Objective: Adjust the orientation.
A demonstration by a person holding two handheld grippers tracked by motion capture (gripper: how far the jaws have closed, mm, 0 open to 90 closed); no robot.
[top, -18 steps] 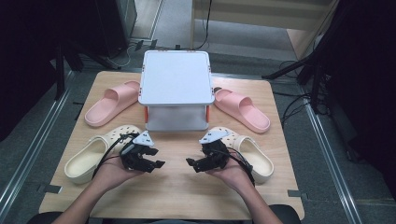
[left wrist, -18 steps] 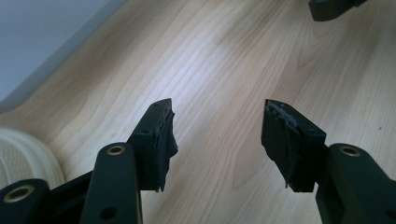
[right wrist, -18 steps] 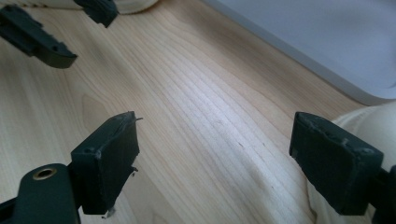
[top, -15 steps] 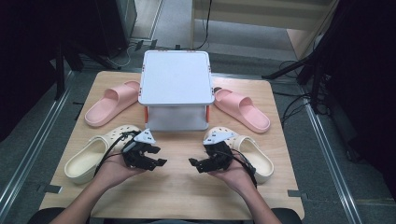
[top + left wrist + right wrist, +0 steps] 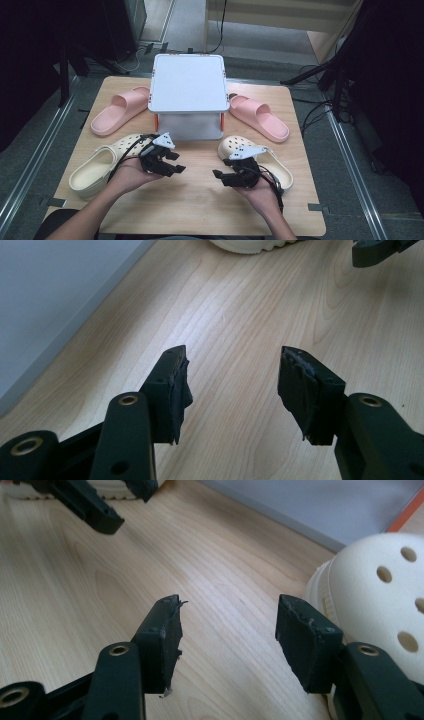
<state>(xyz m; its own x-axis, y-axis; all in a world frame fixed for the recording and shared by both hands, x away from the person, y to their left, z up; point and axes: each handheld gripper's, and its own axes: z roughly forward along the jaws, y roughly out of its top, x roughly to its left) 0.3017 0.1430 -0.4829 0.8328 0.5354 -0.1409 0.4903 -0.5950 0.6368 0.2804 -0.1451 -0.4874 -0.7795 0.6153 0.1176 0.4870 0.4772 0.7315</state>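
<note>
Both grippers gape empty over bare wood: left gripper (image 5: 176,167) beside the left cream perforated foam clog (image 5: 100,167), right gripper (image 5: 220,176) beside the right cream clog (image 5: 380,600).

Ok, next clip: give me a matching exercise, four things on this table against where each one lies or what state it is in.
Things:
1. left tool
2. pink slide
3. cream clog
4. white rack

Places or states:
A. middle of the table, far half
B. left of the rack, far half
C. open, nothing between its jaws
D. near right, beside the right hand

Pairs: 1-C, 2-B, 3-D, 4-A
</note>
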